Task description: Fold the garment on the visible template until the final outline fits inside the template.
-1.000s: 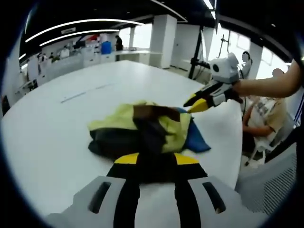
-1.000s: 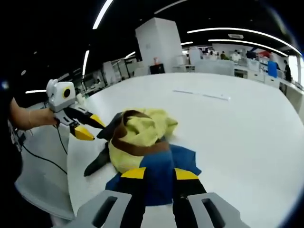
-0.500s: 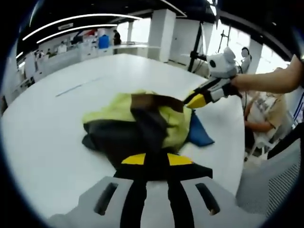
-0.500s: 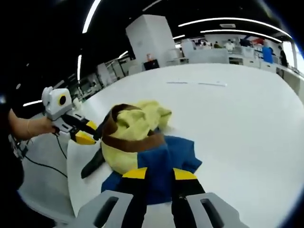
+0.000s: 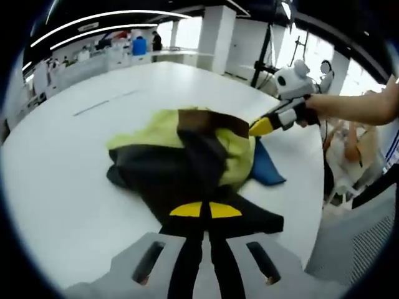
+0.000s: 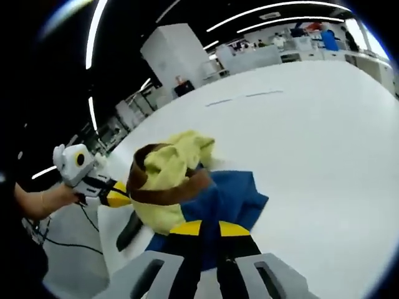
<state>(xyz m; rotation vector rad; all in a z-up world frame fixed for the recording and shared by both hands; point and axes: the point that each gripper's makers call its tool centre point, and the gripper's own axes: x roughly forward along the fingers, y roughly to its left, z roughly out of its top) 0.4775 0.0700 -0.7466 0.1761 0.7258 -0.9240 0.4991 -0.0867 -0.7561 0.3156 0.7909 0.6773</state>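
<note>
Garment (image 5: pixel 187 156): a bunched heap of yellow, black, brown and blue cloth on the white table (image 5: pixel 68 162), near the table's edge on the person's side. In the right gripper view the garment (image 6: pixel 187 193) shows a yellow mound with a brown band across it and a blue part spread flat towards the camera.
Left gripper (image 5: pixel 205 210): low over the black part of the cloth; its yellow-tipped jaws are drawn together with black fabric at the tips, so it seems to be pinching the garment. In the right gripper view the left gripper (image 6: pixel 115 198) comes in from the left, held by a hand (image 6: pixel 59 198), its yellow tip against the yellow cloth.
Right gripper (image 6: pixel 209 228): jaws nearly together over the blue cloth, with a fold of blue between the tips. In the left gripper view the right gripper (image 5: pixel 262 126) reaches in from the right, touching the heap's far side.
Template: cannot tell; no outline is visible on the table.
Background: an office hall with ceiling light strips (image 5: pixel 106 22).
</note>
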